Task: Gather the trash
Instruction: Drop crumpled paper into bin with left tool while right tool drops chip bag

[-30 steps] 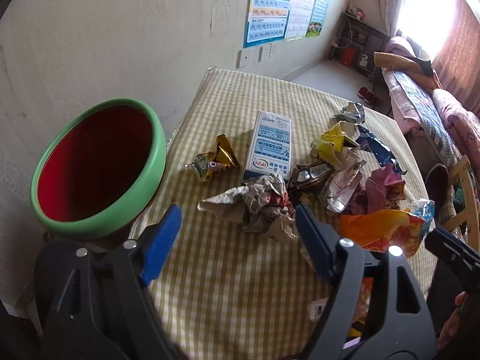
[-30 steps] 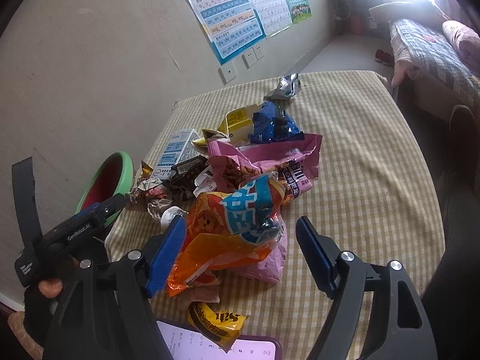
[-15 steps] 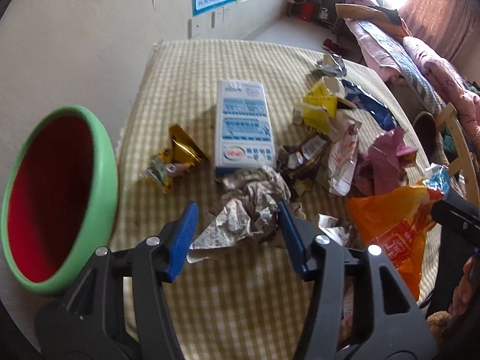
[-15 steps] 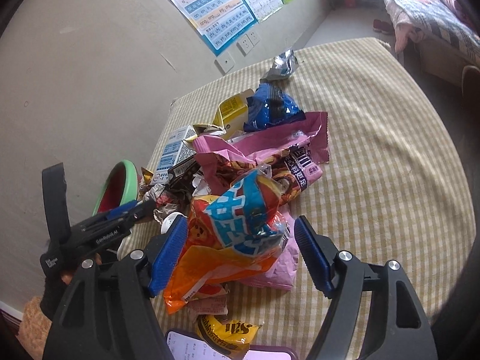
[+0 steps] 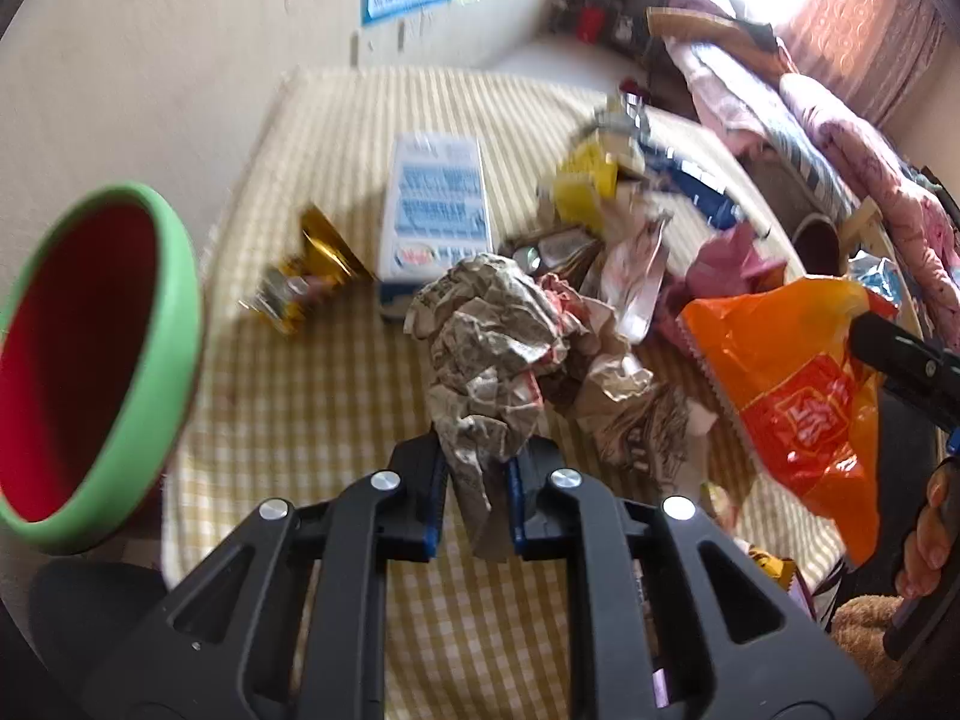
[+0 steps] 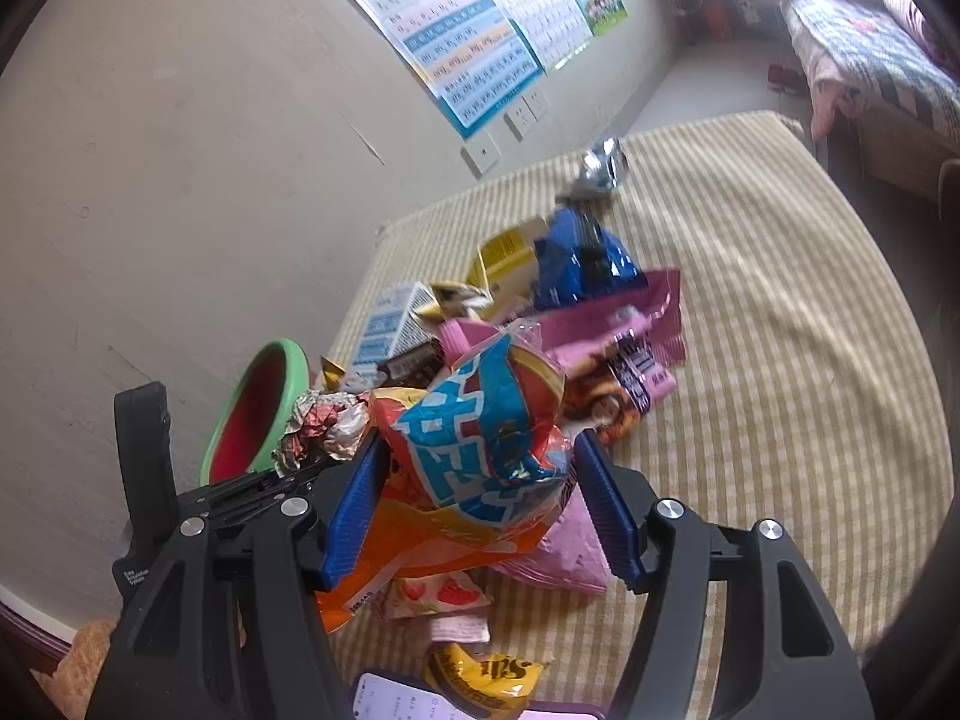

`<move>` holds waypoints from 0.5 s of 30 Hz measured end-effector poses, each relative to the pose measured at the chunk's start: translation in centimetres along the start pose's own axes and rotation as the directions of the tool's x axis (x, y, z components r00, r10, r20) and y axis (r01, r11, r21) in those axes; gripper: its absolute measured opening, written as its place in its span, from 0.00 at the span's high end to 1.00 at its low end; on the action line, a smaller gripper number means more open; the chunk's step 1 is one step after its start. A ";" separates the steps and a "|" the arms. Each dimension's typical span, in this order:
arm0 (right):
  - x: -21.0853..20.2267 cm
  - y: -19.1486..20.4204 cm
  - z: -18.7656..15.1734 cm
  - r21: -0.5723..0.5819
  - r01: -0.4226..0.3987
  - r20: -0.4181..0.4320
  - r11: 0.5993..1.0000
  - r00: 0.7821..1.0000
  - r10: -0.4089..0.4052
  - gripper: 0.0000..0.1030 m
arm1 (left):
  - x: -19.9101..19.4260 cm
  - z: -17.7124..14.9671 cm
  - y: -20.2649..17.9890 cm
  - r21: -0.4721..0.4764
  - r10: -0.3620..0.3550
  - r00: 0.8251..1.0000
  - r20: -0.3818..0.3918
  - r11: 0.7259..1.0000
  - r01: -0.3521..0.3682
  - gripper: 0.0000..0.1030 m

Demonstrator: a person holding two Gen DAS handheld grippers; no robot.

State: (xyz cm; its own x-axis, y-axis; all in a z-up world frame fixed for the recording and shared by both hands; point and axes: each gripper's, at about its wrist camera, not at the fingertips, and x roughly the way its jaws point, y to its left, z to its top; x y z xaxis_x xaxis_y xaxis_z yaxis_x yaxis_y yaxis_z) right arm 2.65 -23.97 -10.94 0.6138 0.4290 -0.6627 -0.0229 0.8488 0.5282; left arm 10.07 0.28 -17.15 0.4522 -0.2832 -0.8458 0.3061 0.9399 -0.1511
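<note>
Crumpled paper (image 5: pixel 486 354) sits pinched in the left claw (image 5: pixel 477 492), angled steeply down, jaws just closed. Right claw (image 6: pixel 480 498), tilted down, has been closing around the orange bag (image 6: pixel 474 462) on the tabletop (image 6: pixel 780 360).

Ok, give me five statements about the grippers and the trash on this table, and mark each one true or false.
1. The left gripper is clamped on the crumpled newspaper wad. True; its jaws have just been closing.
2. The right gripper has a blue milk carton between its fingers. False: the orange snack bag sits between them, the jaws having just been closing.
3. The green bin with its red inside stands at the table's wall-side edge. True.
4. The white and blue carton stands upright. False: it lies flat on the checked tablecloth.
5. The silver foil wrapper lies inside the bin. False: it lies on the cloth, beyond the pile.
</note>
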 end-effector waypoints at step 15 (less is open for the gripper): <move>3.4 11.4 2.8 -0.259 -0.073 0.005 0.963 0.997 0.077 0.39 | -8.2 -0.3 11.3 -0.271 0.189 0.970 0.151 0.952 -0.143 0.85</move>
State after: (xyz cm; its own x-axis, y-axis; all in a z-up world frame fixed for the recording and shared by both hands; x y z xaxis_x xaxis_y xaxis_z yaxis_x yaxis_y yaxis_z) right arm 6.65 -13.74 -5.72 0.6139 0.4916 -0.6177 -0.2714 0.8662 0.4196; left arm 9.52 13.24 -12.10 0.6231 -0.1258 -0.7719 -0.0001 0.9870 -0.1609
